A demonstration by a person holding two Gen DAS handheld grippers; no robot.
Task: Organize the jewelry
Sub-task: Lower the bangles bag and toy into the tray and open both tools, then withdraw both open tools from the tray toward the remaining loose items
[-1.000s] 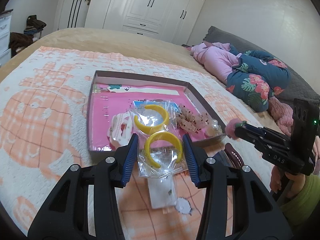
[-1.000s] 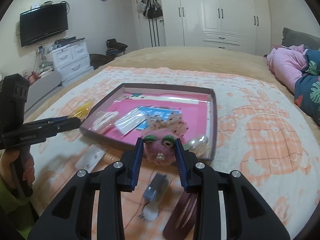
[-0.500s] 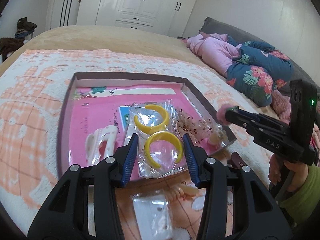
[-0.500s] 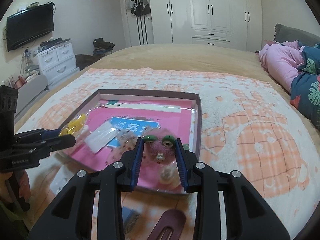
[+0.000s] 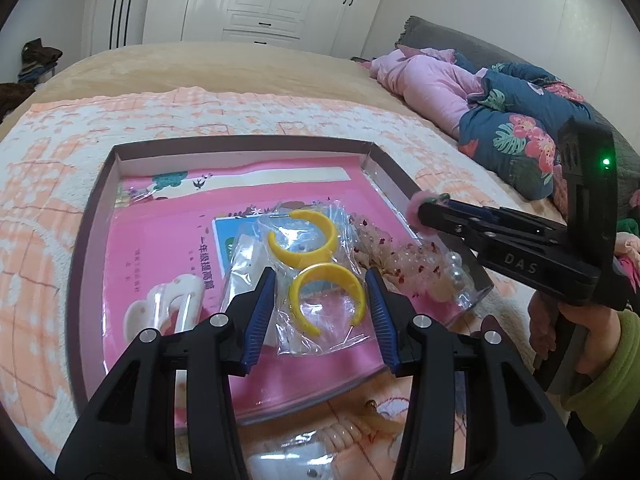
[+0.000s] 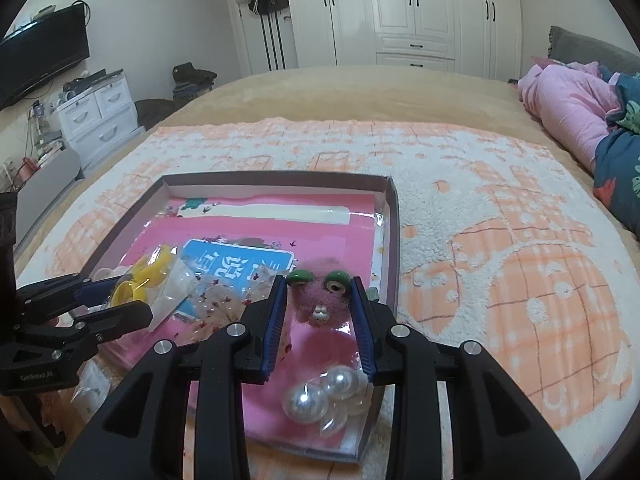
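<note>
A shallow box (image 5: 98, 216) with a pink lining lies on the bed blanket; it also shows in the right wrist view (image 6: 394, 216). My left gripper (image 5: 320, 292) is shut on a clear bag with a yellow cuff (image 5: 326, 300) and holds it over the box. A second bagged yellow cuff (image 5: 302, 238) lies in the box just beyond. My right gripper (image 6: 319, 308) is shut on a fuzzy pink clip with green eyes (image 6: 318, 298), over the box's right side. Pearl beads (image 6: 320, 394) lie in the box below it.
A white hair claw (image 5: 160, 308) and a bagged floral piece (image 5: 400, 256) lie in the box. A bagged item (image 5: 296, 460) and a coiled cord (image 5: 348, 428) lie on the blanket near me. Pink and floral bedding (image 5: 480, 100) is piled at the right.
Both grippers have moved forward over the box, carrying the bagged yellow cuff and the fuzzy pink clip. Both stay shut on their items.
</note>
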